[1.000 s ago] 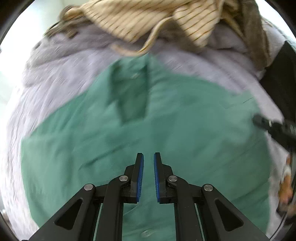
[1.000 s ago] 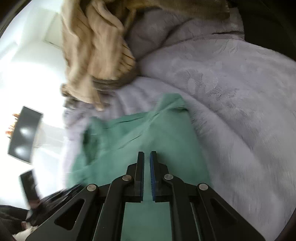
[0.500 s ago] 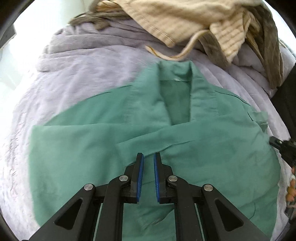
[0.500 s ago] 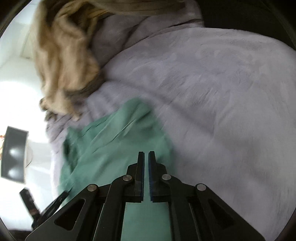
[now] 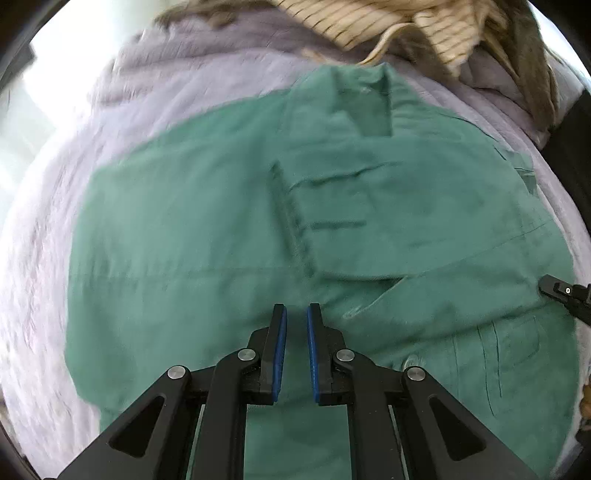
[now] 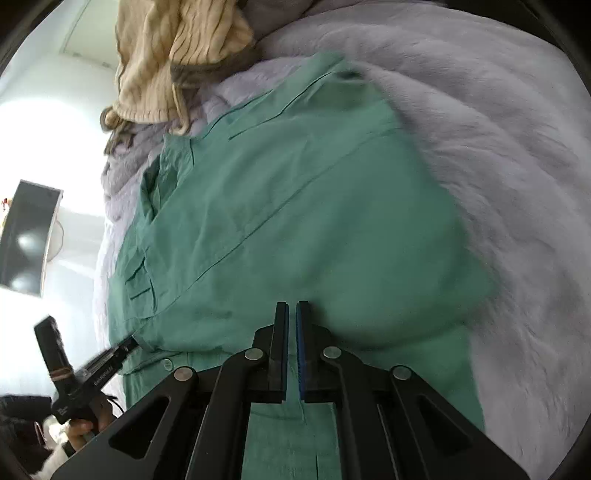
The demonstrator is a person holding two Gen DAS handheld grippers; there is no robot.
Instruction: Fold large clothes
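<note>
A large green button shirt [image 5: 221,229] lies spread on a lilac fleece blanket [image 5: 155,96], collar at the far end, one sleeve folded across its front. It also fills the right wrist view [image 6: 295,206]. My left gripper [image 5: 295,314] hovers over the shirt's lower front, jaws a narrow gap apart with nothing between them. My right gripper [image 6: 291,310] is over the shirt's side, jaws nearly together and empty. The right gripper's tip [image 5: 565,295] shows at the shirt's right edge in the left wrist view. The left gripper [image 6: 110,358] shows at the lower left in the right wrist view.
A heap of cream striped and brown clothes [image 5: 424,33] lies beyond the collar, also seen in the right wrist view [image 6: 173,62]. A dark screen [image 6: 29,236] stands off the bed's side. The blanket [image 6: 498,147] stretches to the right of the shirt.
Both views have moved closer over the shirt. A sleeve now lies folded across the shirt's front. The right gripper swung back over the green cloth from the blanket.
</note>
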